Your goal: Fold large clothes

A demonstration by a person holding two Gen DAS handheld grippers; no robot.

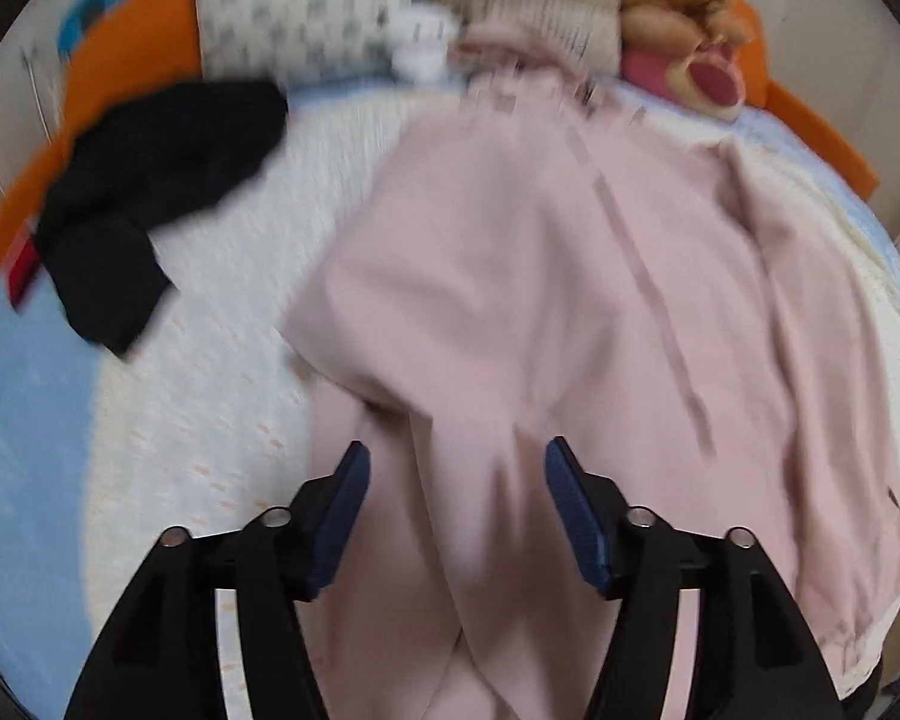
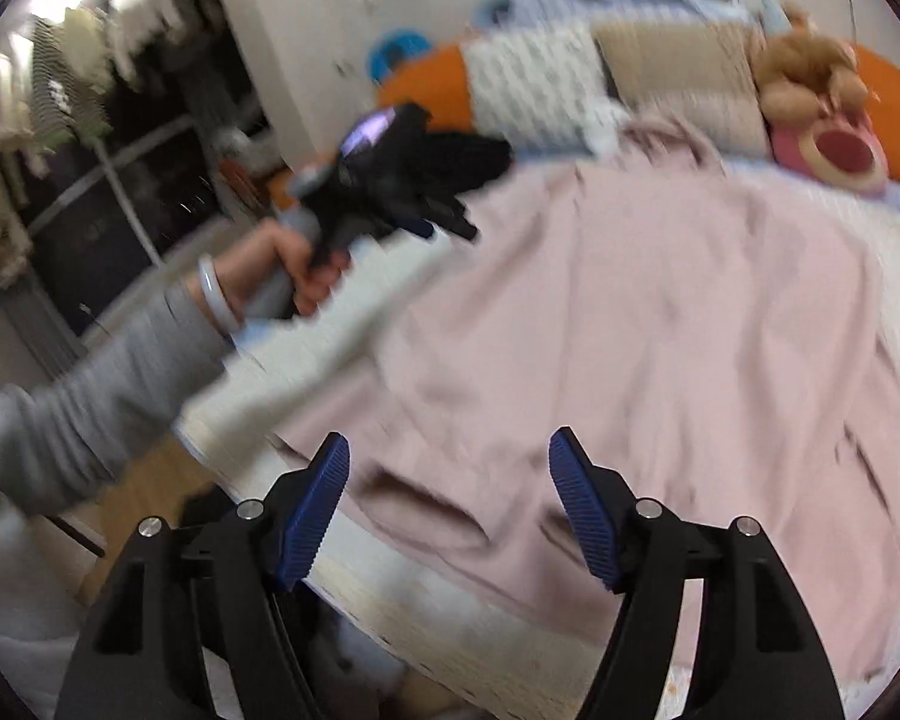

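A large pale pink garment [image 1: 540, 276] lies spread on the bed, with a fold of it running toward me between my left fingers. My left gripper [image 1: 456, 480] is open and hovers just above that fold, holding nothing. In the right wrist view the pink garment [image 2: 660, 324] covers most of the bed. My right gripper [image 2: 450, 480] is open and empty above the garment's near edge. The left gripper [image 2: 444, 219] shows there too, held in a hand above the bed's left side. Both views are motion-blurred.
A black garment [image 1: 144, 192] lies crumpled at the bed's left. Pillows [image 1: 306, 6] and a plush toy [image 1: 690, 30] sit at the orange headboard [image 1: 132, 18]. The bed's near edge [image 2: 426, 612] drops to the floor. A clothes rack [image 2: 60, 78] stands at the left.
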